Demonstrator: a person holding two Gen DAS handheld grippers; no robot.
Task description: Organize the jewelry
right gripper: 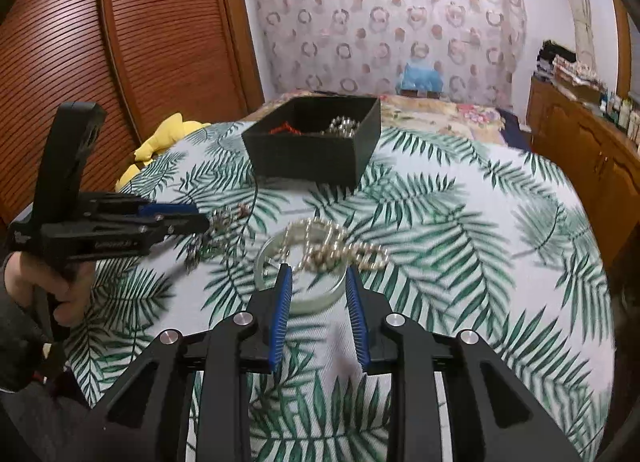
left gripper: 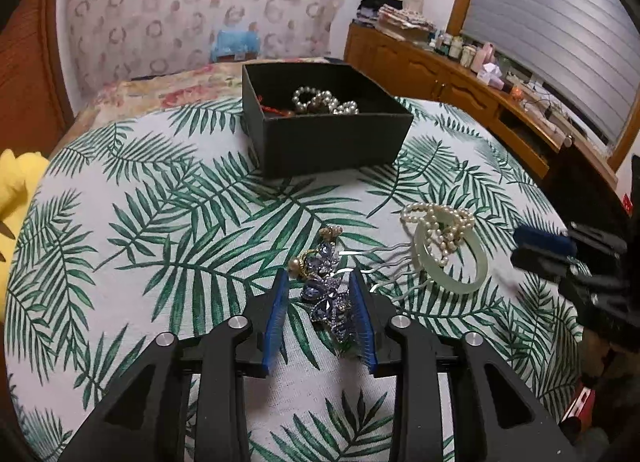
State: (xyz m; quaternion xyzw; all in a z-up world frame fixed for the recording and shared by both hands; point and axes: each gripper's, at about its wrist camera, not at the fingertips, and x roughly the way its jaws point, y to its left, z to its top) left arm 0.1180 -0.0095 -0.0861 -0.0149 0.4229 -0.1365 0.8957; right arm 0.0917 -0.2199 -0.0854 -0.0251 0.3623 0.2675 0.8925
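Black box [left gripper: 320, 141] | holds pearl strand [left gripper: 326, 101], red cord [right gripper: 285, 128]

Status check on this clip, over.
Left hand-held gripper open, straddling blue jeweled hair comb. Right hand-held gripper open over jade bangle. Black box unobstructed.

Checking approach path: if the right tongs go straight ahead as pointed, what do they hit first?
Likely the pale green bangle lying between the open right tongs, pearl strand draped over it; depth is blurry.

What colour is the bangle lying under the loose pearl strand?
Pale, milky green. The bangle shows best in the left wrist view; the right wrist view blurs it.
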